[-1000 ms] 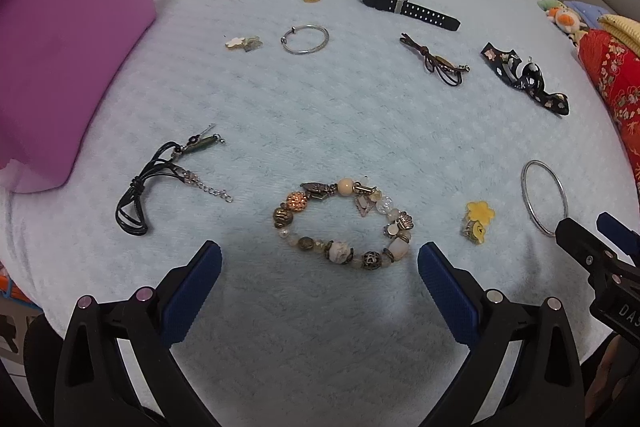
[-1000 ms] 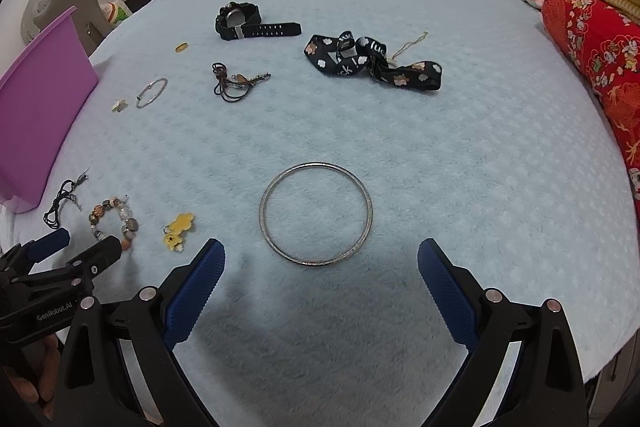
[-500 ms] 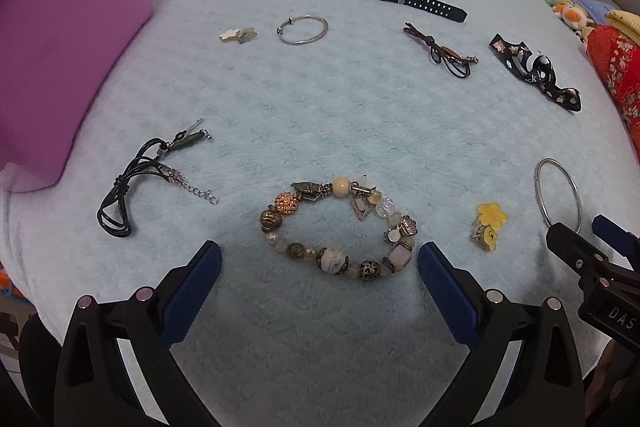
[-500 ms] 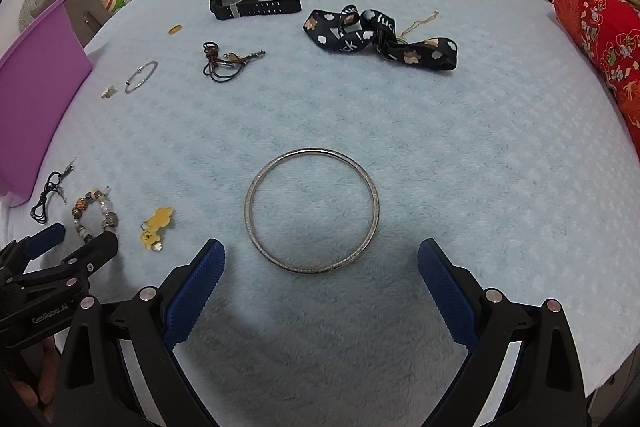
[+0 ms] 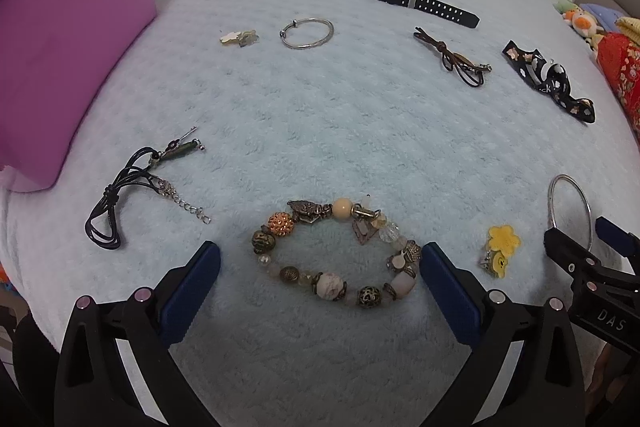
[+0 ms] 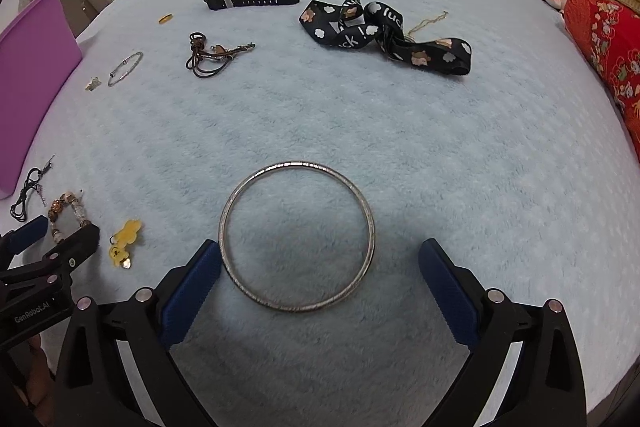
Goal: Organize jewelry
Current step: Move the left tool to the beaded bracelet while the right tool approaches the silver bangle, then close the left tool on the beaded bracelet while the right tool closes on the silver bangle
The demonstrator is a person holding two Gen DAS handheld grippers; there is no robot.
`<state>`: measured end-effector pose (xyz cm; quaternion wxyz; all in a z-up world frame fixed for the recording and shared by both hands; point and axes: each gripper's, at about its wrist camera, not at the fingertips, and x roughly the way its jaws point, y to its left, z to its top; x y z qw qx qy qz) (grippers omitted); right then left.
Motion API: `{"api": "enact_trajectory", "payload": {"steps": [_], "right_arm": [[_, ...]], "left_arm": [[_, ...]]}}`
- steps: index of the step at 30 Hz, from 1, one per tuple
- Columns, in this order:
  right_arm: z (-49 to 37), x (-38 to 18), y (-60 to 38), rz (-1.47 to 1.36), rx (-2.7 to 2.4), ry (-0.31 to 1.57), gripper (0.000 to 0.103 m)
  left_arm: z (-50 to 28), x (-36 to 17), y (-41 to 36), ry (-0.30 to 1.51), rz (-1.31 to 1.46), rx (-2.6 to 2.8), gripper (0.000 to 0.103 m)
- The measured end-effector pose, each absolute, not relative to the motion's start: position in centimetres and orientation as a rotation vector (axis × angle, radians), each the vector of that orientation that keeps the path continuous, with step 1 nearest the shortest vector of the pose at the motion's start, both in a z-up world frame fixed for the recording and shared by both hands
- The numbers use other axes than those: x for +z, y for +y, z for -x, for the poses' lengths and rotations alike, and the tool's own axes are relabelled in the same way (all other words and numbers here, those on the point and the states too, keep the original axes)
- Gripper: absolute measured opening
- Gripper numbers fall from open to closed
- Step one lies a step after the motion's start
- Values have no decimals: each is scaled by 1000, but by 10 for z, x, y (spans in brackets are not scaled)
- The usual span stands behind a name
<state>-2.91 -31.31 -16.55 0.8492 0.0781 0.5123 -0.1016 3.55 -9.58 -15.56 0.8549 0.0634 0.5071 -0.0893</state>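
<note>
Left wrist: left gripper (image 5: 320, 283) agape around beaded bracelet (image 5: 336, 253) | right gripper (image 6: 320, 279) agape, bangle (image 6: 297, 237)

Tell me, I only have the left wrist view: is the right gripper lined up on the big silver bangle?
Observer: Yes. The right gripper is open, and the silver bangle lies flat between its fingers, nearer the left one.
Operator: Anything lying inside the bangle?
Observer: No, only the blue blanket shows through it.
Operator: Anything by the lanyard I can't see?
Observer: A thin gold-coloured string lies at the far side of the lanyard.
</note>
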Motion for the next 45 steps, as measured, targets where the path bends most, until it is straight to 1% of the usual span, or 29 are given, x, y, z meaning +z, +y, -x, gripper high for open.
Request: {"api": "enact_trajectory", "payload": {"steps": [7,9,11,12,13,14,15,16,17,18,19,20,22,24,25,32,33,34,45], "right_arm": [[26,-166,-307,-138,-224,1055,94],[27,-164,-306,-141,-218,1055,93],[28,-163,-305,-141,-215,1057,92],[29,-162,-305,-142,-213,1057,91],[30,-161,-305,-145,-208,1056,88],[32,-160,-304,-145,-205,1056,84],[33,-158,-303,-144,-195,1052,80],[34,-157,-301,-142,-189,1048,71],[35,-155,-300,-140,-184,1045,71],[35,-154,-299,-141,-182,1045,71],[34,-153,-299,-145,-179,1045,71],[35,-153,-300,-152,-175,1042,71],[37,-149,-302,-181,-168,1033,71],[40,-147,-305,-204,-166,1024,71],[42,-146,-306,-216,-164,1019,71],[53,-139,-306,-246,-163,1000,71],[55,-138,-306,-249,-163,995,71],[56,-136,-306,-252,-162,991,71],[66,-111,-300,-256,-153,946,71]], "left_arm": [[-36,-157,-96,1045,-119,-182,97],[-34,-156,-95,1047,-115,-184,94],[-31,-153,-95,1043,-115,-188,84],[-28,-152,-96,1039,-122,-190,82],[-28,-151,-96,1036,-127,-188,76],[-27,-150,-96,1031,-127,-188,67],[-26,-148,-95,1030,-116,-207,63],[-25,-147,-96,1028,-116,-209,54],[-24,-146,-97,1024,-119,-212,42],[-23,-145,-97,1019,-128,-209,38],[-23,-144,-97,1017,-128,-214,28],[-23,-143,-96,1020,-118,-227,24],[-23,-141,-92,1022,-103,-230,18],[-23,-138,-87,1027,-77,-244,18],[-23,-137,-86,1027,-75,-245,15],[-16,-123,-81,1001,-62,-269,15],[-15,-120,-80,997,-59,-270,14],[-14,-117,-79,989,-54,-276,11],[-9,-87,-67,933,-25,-289,11]]}}
